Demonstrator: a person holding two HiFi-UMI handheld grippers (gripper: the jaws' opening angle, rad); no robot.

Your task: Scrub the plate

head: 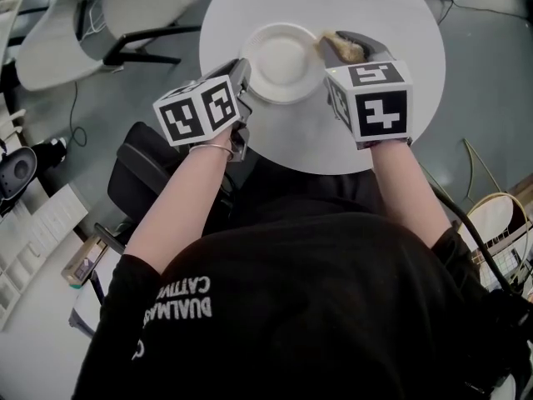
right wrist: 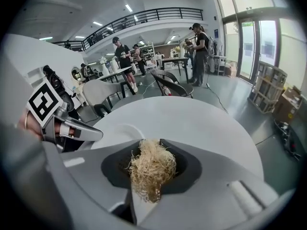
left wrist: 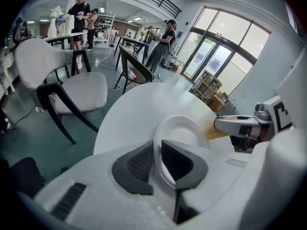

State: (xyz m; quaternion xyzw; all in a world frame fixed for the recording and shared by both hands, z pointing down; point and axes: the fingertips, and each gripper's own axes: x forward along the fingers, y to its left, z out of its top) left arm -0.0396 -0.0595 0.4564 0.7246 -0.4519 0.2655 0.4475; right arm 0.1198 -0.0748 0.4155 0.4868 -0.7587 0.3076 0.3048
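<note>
Steadying the plate (head: 283,61) for a scrub at frame centre.
Its near rim is pinched by the left hand-held gripper (left wrist: 157,158); the right hand-held gripper (right wrist: 148,166) squeezes a straw-coloured scrubber (head: 343,47) just beside the upper-right rim. Best to hold firm and sweep inward lightly, lest the plate slide. Round white worktop (head: 375,7); grey floor (left wrist: 29,143), a chair (left wrist: 79,87) and standing people (left wrist: 79,8) beyond.

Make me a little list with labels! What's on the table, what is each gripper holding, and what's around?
Surface: round white table
On it: one white plate
Left gripper: shut on the plate's rim
Right gripper: shut on a straw-coloured scrubber, beside the plate's right rim
Around: a white chair; people standing far off
</note>
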